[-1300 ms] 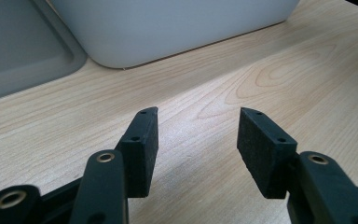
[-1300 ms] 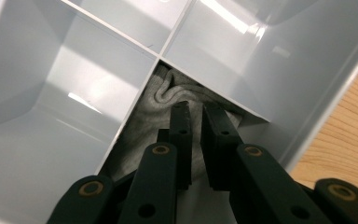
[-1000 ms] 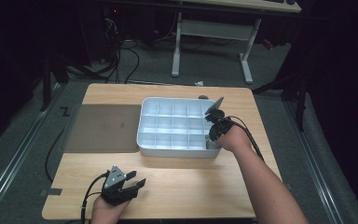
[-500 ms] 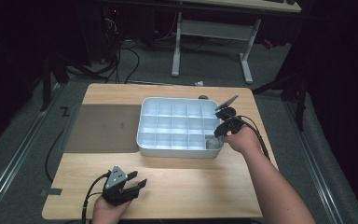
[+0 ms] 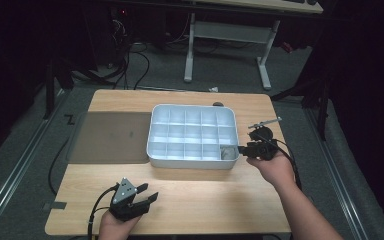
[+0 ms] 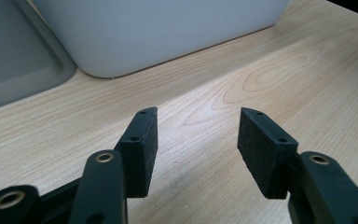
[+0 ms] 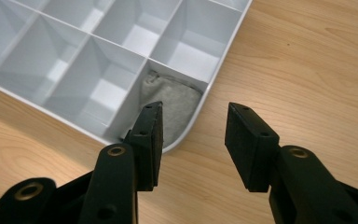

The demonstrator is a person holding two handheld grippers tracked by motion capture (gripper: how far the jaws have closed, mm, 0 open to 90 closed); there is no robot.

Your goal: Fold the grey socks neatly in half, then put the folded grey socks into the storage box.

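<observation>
A white divided tray [image 5: 156,150] sits mid-table, and a grey cloth [image 5: 227,152] lies folded in its near right corner compartment. In the right gripper view the grey cloth [image 7: 175,100] fills that corner cell of the tray [image 7: 223,56]. My right gripper [image 5: 241,149] hovers just off the tray's right edge; its jaws have just been opening and hold nothing. The right gripper [image 7: 193,140] stands open over the bare wood. My left gripper [image 5: 147,196] rests near the table's front edge, open and empty. The left gripper [image 6: 198,140] faces the tray's near wall [image 6: 168,32].
A flat grey lid [image 5: 110,137] lies left of the tray, its corner [image 6: 18,70] close to the left gripper. A small dark object [image 5: 218,104] sits behind the tray. Cables trail on the floor beyond the table, by a white desk frame [image 5: 230,35].
My right gripper drew back out of the tray's corner cell to the right and opened, leaving the grey cloth in the cell. The left gripper stayed put.
</observation>
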